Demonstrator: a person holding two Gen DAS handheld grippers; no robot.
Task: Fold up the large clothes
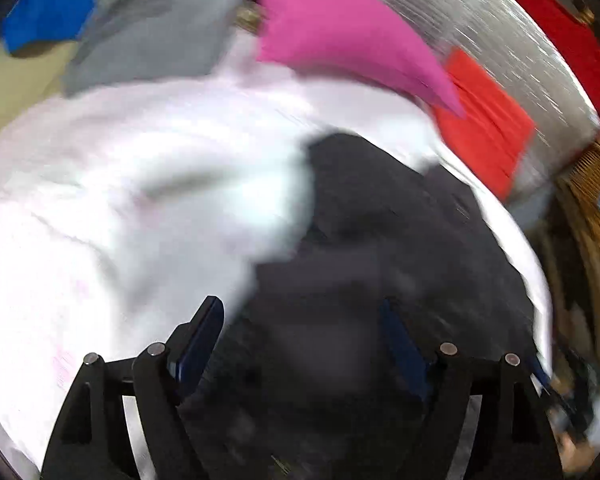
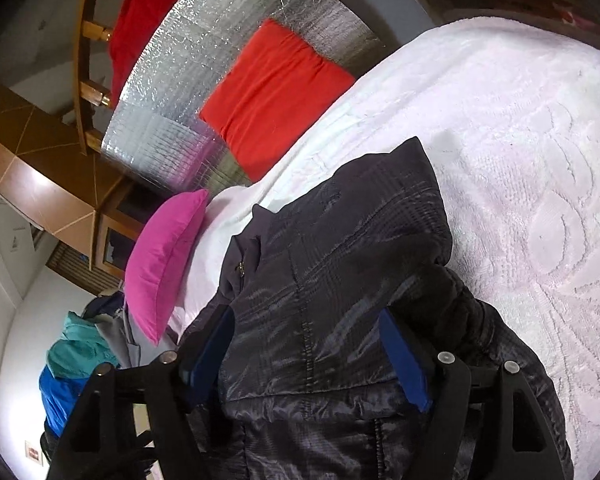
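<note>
A dark quilted jacket (image 2: 332,264) lies on a white textured bedspread (image 2: 520,140). My right gripper (image 2: 306,352) is open, its blue-padded fingers standing either side of a raised fold of the jacket near the hem. In the blurred left wrist view the jacket (image 1: 380,240) fills the lower middle and right, and my left gripper (image 1: 304,336) is open just above it, with the left finger over the white bedspread (image 1: 100,200). No fabric is pinched in either gripper.
A pink pillow (image 2: 164,256) (image 1: 340,32) and an orange-red pillow (image 2: 272,92) (image 1: 484,128) lie by a silver foil panel (image 2: 228,24). A grey garment (image 1: 156,28) and a blue one (image 1: 48,4) lie beyond. A red cloth (image 2: 148,8) hangs on the wooden headboard.
</note>
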